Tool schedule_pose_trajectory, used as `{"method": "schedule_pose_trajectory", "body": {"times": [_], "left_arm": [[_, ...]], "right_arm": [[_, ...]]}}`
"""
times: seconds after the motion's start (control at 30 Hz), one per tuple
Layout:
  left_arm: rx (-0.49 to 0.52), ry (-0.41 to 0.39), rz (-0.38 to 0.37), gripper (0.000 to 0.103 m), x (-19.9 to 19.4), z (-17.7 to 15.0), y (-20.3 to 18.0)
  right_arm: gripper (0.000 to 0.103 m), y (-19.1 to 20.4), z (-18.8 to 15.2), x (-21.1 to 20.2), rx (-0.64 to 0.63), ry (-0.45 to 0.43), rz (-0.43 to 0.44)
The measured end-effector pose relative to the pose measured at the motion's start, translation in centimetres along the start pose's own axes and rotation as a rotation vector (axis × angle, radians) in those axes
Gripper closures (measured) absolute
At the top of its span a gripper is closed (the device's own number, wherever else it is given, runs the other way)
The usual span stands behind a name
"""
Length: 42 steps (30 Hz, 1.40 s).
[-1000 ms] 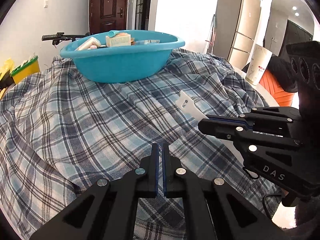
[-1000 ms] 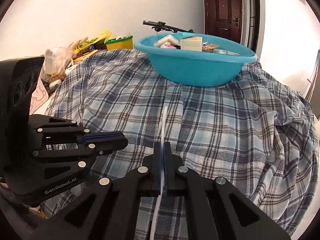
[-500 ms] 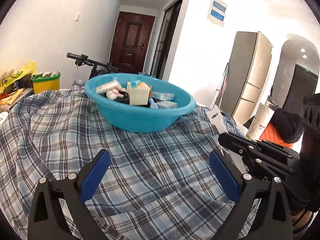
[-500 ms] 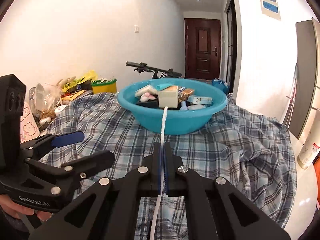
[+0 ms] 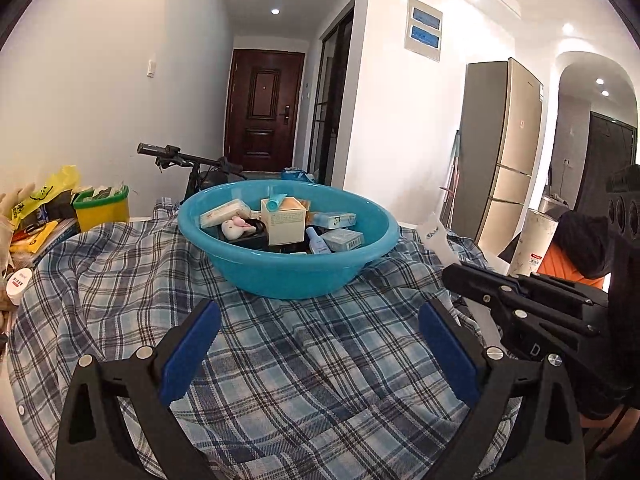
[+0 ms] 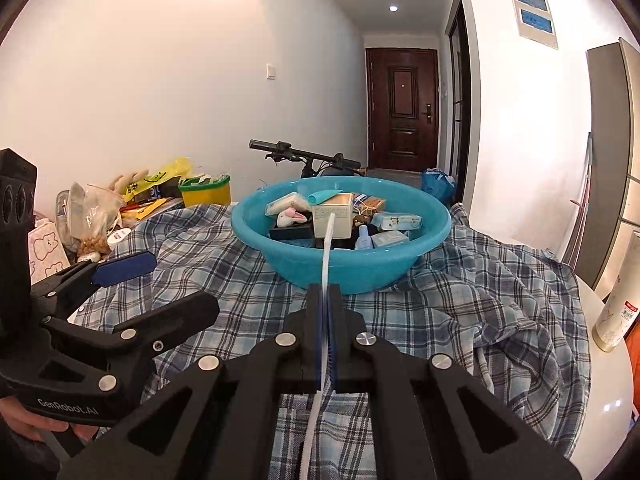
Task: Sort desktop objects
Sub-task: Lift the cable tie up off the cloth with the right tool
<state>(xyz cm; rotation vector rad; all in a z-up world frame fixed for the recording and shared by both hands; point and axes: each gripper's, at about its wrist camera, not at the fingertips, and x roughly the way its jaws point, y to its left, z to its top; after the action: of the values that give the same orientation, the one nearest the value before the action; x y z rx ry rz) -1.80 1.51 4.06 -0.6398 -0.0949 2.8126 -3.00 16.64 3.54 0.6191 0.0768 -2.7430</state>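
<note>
Right hand-held gripper [image 6: 325,320] clamped on flat white plastic piece [image 6: 326,248] before blue basin [image 6: 340,264]; left hand-held gripper [image 5: 320,356] wide open, empty.

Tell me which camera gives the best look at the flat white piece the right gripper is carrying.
The left wrist view: there the white piece shows its broad face, sticking out of the right gripper beside the blue basin. The right wrist view shows it edge-on, a thin white strip.

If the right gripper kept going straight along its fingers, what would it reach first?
Probably the blue basin: the right gripper, shut on a thin white packet, points at its near wall across bare plaid cloth. The packet's tip would likely arrive first; depth is unclear.
</note>
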Motion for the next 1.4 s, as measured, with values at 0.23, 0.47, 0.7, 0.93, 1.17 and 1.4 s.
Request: {"method": "schedule_pose_trajectory", "body": {"times": [0.23, 0.47, 0.7, 0.93, 1.17, 1.4], "left_arm": [[0.059, -0.077, 0.030, 0.002, -1.5, 2.0, -0.9], [0.033, -0.123, -0.036, 0.002, -2.8, 6.5, 0.2], [-0.002, -0.222, -0.078, 0.002, -3.0, 13.1, 0.8], [-0.026, -0.364, -0.102, 0.002, -3.7, 18.0, 0.2], [0.004, -0.464, -0.046, 0.000, -3.3, 20.9, -0.9], [0.021, -0.416, -0.005, 0.000, -0.7, 19.9, -0.2]], "right_arm": [[0.101, -1.0, 2.0, -1.5, -0.021, -0.054, -0.046], [0.101, 0.2, 7.0, -3.9, -0.086, -0.162, 0.033], [0.101, 0.8, 13.4, -4.8, -0.123, -0.294, 0.025], [0.101, 0.0, 17.1, -5.5, -0.083, -0.390, 0.010], [0.101, -0.2, 19.0, -5.8, -0.035, -0.522, 0.022], [0.101, -2.6, 18.0, -2.3, 0.009, -0.464, -0.024]]}}
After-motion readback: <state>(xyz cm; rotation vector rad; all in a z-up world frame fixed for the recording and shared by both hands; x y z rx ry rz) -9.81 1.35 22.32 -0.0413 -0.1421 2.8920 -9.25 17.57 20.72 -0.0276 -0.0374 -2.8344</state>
